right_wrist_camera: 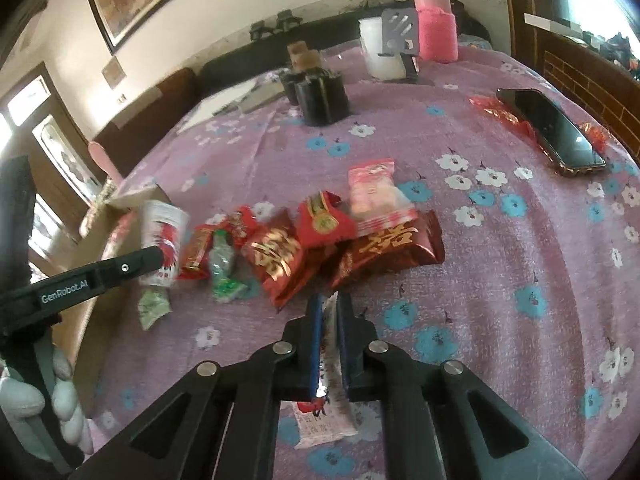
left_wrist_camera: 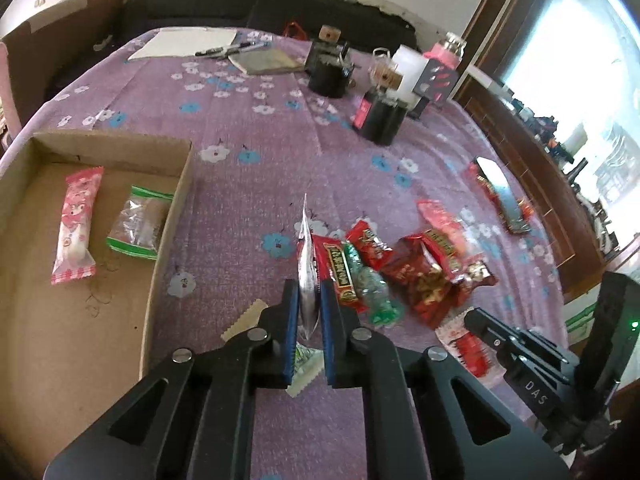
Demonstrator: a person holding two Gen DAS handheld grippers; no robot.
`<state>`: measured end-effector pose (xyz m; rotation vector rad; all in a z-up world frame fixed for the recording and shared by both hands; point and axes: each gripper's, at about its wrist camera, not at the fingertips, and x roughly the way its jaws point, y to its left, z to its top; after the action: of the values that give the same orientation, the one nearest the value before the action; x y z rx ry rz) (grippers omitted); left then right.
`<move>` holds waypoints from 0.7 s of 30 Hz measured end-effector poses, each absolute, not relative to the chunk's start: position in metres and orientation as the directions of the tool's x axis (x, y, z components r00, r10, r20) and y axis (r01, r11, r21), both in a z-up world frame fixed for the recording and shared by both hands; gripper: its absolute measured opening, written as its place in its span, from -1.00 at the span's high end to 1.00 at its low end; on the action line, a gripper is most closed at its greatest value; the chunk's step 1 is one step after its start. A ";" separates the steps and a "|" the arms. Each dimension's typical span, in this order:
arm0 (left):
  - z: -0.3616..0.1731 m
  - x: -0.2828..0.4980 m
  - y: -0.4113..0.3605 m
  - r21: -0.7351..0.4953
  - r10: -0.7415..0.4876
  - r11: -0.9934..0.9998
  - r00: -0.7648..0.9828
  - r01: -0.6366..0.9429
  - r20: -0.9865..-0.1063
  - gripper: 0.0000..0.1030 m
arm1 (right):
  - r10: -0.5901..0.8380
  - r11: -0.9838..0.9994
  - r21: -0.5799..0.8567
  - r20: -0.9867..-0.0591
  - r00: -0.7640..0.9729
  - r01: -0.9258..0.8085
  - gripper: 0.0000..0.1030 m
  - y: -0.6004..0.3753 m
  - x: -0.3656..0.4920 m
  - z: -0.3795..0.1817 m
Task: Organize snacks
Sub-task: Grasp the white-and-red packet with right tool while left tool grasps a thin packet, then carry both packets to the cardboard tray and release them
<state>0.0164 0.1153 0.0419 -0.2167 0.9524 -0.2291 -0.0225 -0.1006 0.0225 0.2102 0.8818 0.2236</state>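
My left gripper (left_wrist_camera: 309, 292) is shut on a white and red snack packet (left_wrist_camera: 306, 276), held edge-on above the purple cloth; the same packet (right_wrist_camera: 162, 236) shows in the right wrist view. My right gripper (right_wrist_camera: 328, 306) is shut on another white and red snack packet (right_wrist_camera: 332, 400), also seen low in the left wrist view (left_wrist_camera: 466, 340). A cardboard box (left_wrist_camera: 176, 216) on the left holds a pink packet (left_wrist_camera: 76, 228) and a green-edged clear packet (left_wrist_camera: 138, 218). A pile of red snack packets (left_wrist_camera: 416, 276) and a green candy (left_wrist_camera: 370, 288) lies on the cloth.
A phone (right_wrist_camera: 554, 130) lies on a red wrapper at the right. Black holders (left_wrist_camera: 330, 66), a white cup (right_wrist_camera: 378, 48), a pink bottle (right_wrist_camera: 434, 20), paper and pens (left_wrist_camera: 228, 48) stand at the far side. A small green-white packet (left_wrist_camera: 306, 368) lies under my left gripper.
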 end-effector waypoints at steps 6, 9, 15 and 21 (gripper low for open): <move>0.054 0.005 0.126 -0.335 -0.331 0.936 0.581 0.104 -0.744 0.85 | 0.356 0.924 0.364 -0.704 0.614 -0.118 0.91 -0.111 -0.035 0.029; 0.059 -0.003 0.136 -0.373 -0.357 0.922 0.588 0.100 -0.726 0.85 | 0.391 0.905 0.409 -0.687 0.613 -0.119 0.92 -0.117 -0.041 0.034; 0.077 -0.022 0.170 -0.421 -0.374 0.904 0.620 0.076 -0.690 0.85 | 0.449 0.880 0.443 -0.652 0.611 -0.175 0.92 -0.106 -0.050 0.057; 0.090 -0.037 0.212 -0.399 -0.312 0.917 0.669 0.025 -0.674 0.85 | 0.520 0.843 0.485 -0.626 0.581 -0.233 0.92 -0.076 -0.045 0.070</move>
<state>-0.0374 0.2115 0.0897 -0.3757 0.8200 -0.1954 -0.0454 -0.0763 0.0700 0.3729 0.8431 0.4517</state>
